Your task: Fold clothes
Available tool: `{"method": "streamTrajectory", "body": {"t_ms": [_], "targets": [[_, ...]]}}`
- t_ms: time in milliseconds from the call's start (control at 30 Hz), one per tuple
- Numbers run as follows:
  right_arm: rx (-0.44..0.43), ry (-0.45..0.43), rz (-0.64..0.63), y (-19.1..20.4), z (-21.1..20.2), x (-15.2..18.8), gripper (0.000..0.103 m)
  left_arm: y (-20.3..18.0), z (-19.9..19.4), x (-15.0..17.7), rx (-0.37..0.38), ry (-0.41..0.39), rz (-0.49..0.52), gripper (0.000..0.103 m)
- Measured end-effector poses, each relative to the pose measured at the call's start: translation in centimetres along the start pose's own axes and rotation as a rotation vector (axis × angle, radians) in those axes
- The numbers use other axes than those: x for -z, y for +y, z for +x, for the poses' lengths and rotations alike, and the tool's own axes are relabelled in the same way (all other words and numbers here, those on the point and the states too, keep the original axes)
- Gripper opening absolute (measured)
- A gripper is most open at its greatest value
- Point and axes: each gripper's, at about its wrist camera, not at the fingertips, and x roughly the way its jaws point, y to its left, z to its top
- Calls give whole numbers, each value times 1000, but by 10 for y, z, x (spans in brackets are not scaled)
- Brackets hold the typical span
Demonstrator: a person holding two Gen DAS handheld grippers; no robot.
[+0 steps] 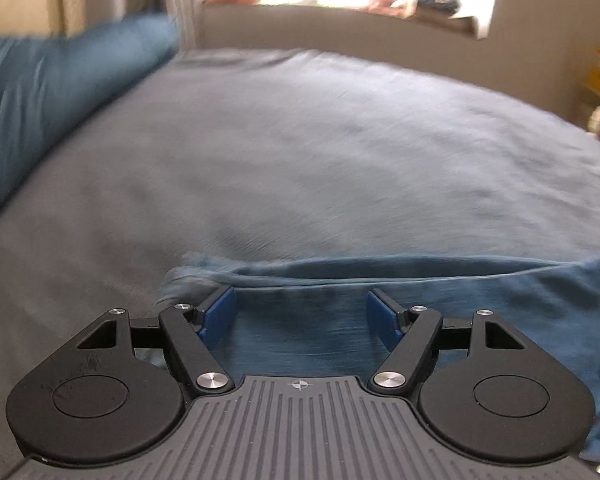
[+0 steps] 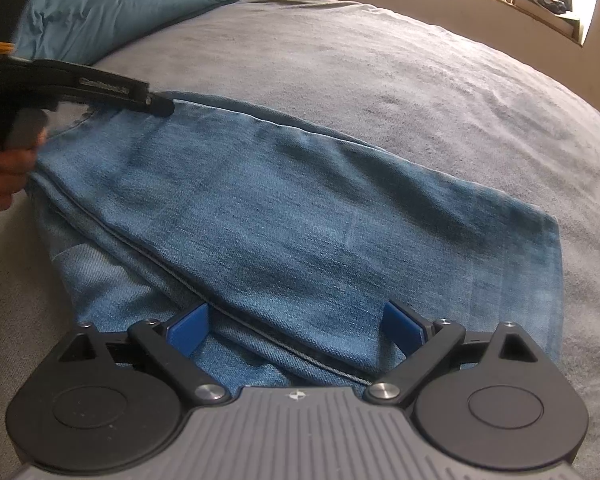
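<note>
The blue denim jeans [image 2: 284, 216] lie folded flat mid-frame on the grey bed [image 2: 400, 64]. Both the left hand-held gripper [image 1: 300, 312] and right hand-held gripper [image 2: 296, 330] are wide open, holding nothing. More folds probably remain.

Jeans [image 1: 440, 312] motion-blurred (left view), edge-cropped
</note>
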Motion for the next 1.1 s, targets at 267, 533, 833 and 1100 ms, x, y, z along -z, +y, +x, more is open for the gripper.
{"method": "streamTrajectory", "body": {"t_ms": [267,533,833,1100], "targets": [[-2,5,-7,2,2,1,100,-23,-37,4,20,-78,63,73],[-3,3,-6,1,2,1,101,-71,-52,37,107,-31,248,81],[-11,0,12,-5,-1,0,100,-79,-35,58,77,67,265,92],[26,-45,101,-28,-15,-2,99,-80,-32,58,67,78,256,97]]}}
